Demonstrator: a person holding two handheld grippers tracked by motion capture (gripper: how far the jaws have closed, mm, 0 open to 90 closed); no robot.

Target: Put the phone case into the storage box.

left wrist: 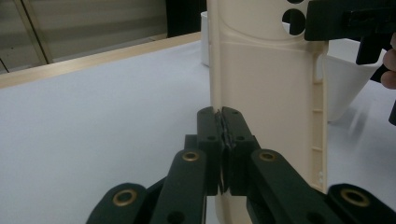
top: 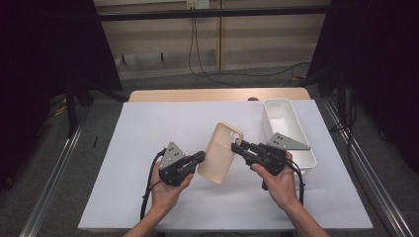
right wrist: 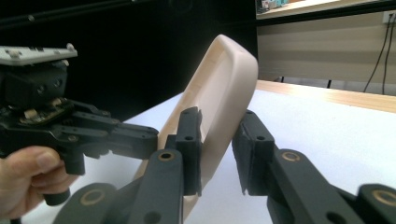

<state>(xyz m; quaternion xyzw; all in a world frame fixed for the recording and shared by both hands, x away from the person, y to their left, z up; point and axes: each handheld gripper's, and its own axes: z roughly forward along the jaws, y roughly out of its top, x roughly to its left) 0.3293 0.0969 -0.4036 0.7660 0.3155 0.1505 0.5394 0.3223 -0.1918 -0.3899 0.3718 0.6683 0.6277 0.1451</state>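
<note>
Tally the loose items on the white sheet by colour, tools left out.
Beige: 1, the phone case, held off the sheet by both claws.
White: 1, the bin at the right.
Total: 2.

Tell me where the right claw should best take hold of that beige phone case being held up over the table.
Grip the phone case on its long side edge near the camera cutout, coming in from the white bin's side. The left claw already pinches the opposite long edge, and the case stands tilted off the table, so that raised rim is free. The right claw straddles it there, one jaw inside the hollow, one on the back.
</note>
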